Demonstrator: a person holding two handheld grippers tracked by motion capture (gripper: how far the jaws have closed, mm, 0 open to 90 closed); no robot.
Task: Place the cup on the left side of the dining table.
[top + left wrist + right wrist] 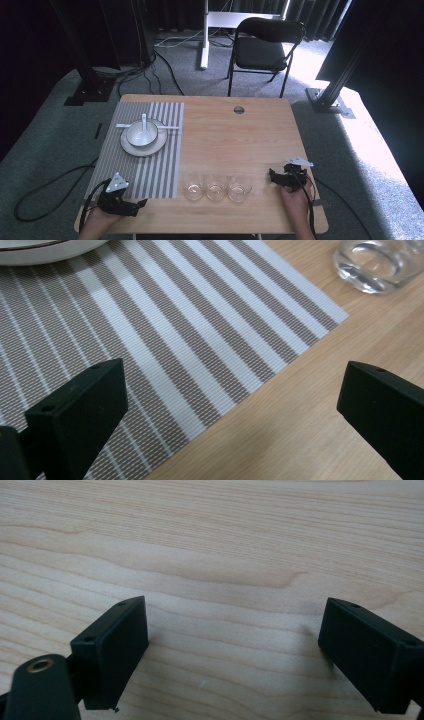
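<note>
Glassware stands in a row of three at the lower centre of the high view: left glass [193, 190], middle glass [216, 189], right glass [239, 188], all upright, mouths up; the row's long axis runs left to right. They are judged rigid, smooth, slippery and breakable; grip across the wall near mid-height, with gentle pressure. Left gripper [140, 204] rests at the lower left, over the corner of the striped placemat [155, 165], jaws spread and empty. Right gripper [271, 175] sits near the right glass, jaws spread, empty.
</note>
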